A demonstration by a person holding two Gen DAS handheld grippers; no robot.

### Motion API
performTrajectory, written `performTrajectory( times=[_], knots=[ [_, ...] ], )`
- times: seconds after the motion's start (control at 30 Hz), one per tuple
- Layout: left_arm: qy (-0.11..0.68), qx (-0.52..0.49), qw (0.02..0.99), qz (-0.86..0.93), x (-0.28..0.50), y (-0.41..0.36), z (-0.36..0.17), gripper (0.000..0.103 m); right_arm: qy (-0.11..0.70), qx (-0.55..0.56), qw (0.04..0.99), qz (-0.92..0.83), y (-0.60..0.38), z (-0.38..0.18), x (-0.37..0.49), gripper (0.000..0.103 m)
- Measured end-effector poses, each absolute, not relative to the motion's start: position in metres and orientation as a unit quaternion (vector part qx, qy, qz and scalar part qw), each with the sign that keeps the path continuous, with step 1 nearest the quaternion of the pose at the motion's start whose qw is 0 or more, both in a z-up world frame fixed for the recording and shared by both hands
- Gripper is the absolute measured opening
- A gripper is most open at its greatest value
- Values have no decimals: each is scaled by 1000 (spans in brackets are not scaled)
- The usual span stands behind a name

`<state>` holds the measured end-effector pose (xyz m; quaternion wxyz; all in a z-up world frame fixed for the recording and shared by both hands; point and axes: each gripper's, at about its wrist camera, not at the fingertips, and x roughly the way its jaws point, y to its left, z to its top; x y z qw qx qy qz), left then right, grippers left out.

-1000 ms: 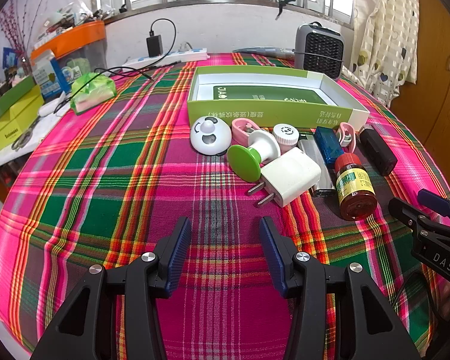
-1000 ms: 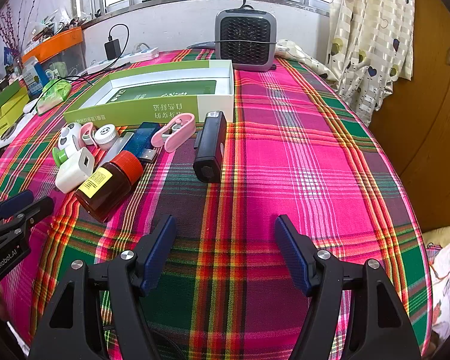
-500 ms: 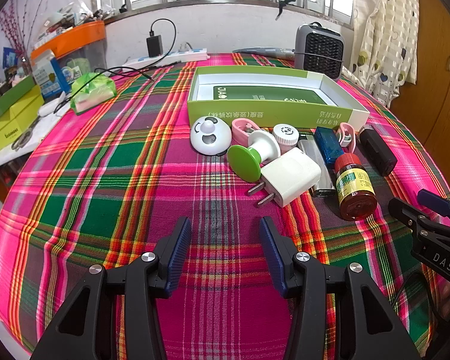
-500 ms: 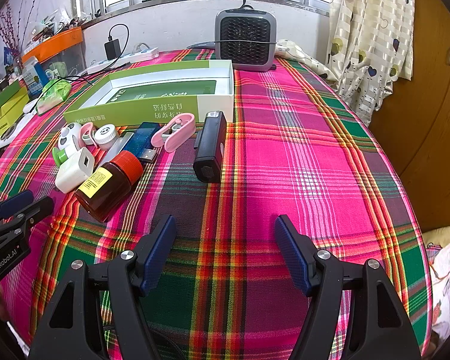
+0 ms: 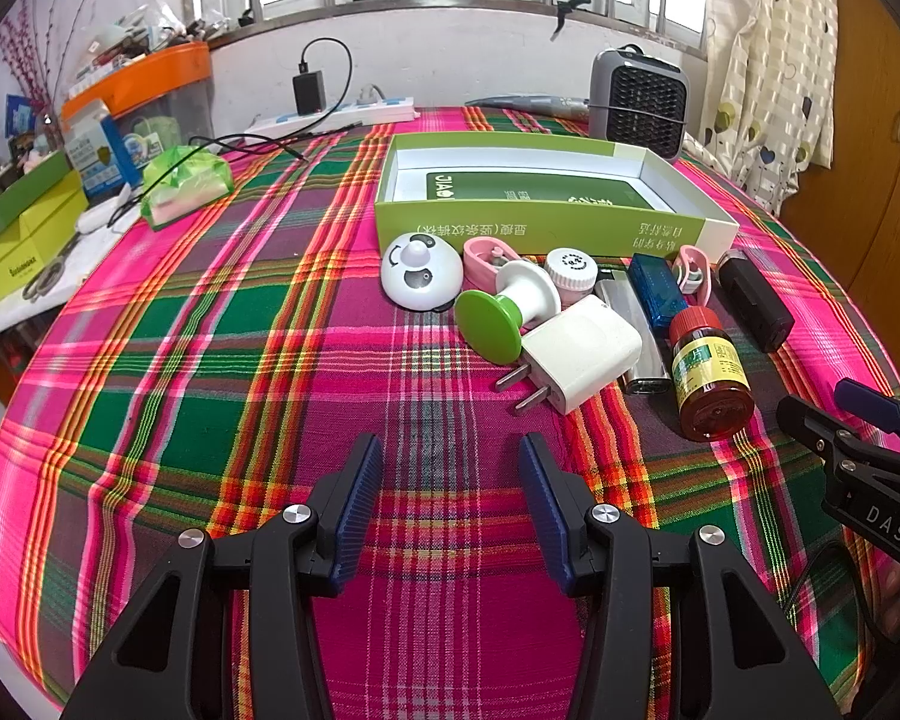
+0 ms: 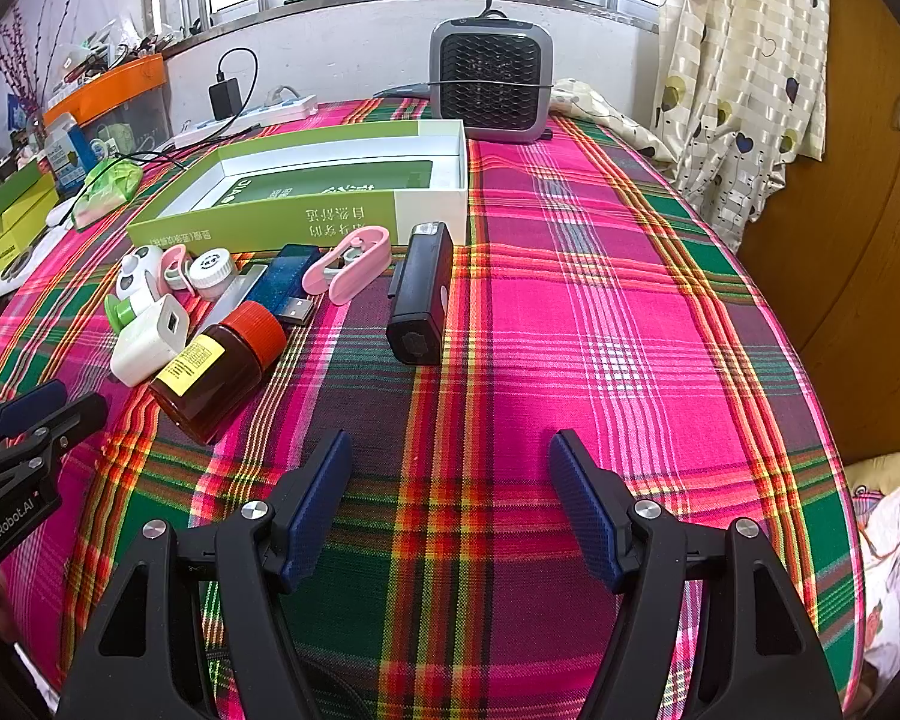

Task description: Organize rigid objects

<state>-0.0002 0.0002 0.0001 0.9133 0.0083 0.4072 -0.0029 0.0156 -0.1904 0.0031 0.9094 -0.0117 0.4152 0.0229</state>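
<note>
A green and white open box [image 5: 546, 180] [image 6: 330, 180] lies on the plaid tablecloth. In front of it lie several small objects: a white panda gadget [image 5: 421, 270], a green-capped knob [image 5: 492, 315], a white plug adapter [image 5: 576, 354] [image 6: 147, 348], a brown red-capped bottle [image 5: 711, 375] [image 6: 216, 366], a blue USB stick [image 5: 657, 291] [image 6: 285, 285], a pink clip [image 6: 348, 264], and a black rectangular device [image 5: 753, 303] [image 6: 421, 294]. My left gripper [image 5: 450, 504] is open and empty, near the adapter. My right gripper [image 6: 450, 504] is open and empty, near the black device.
A grey heater [image 6: 489, 84] stands behind the box. A power strip with charger [image 5: 336, 114], a green tissue pack [image 5: 183, 186], and boxes [image 5: 24, 228] crowd the left side. A curtain [image 6: 744, 78] and wooden cabinet [image 6: 858, 180] are to the right.
</note>
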Motion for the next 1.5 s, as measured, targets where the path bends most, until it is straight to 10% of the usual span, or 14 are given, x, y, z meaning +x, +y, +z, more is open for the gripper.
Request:
performTrajectory(
  times=[1.5],
  knots=[
    [433, -36, 894, -113, 71, 6, 22, 46, 427, 16, 902, 65, -204, 14, 76, 69]
  ],
)
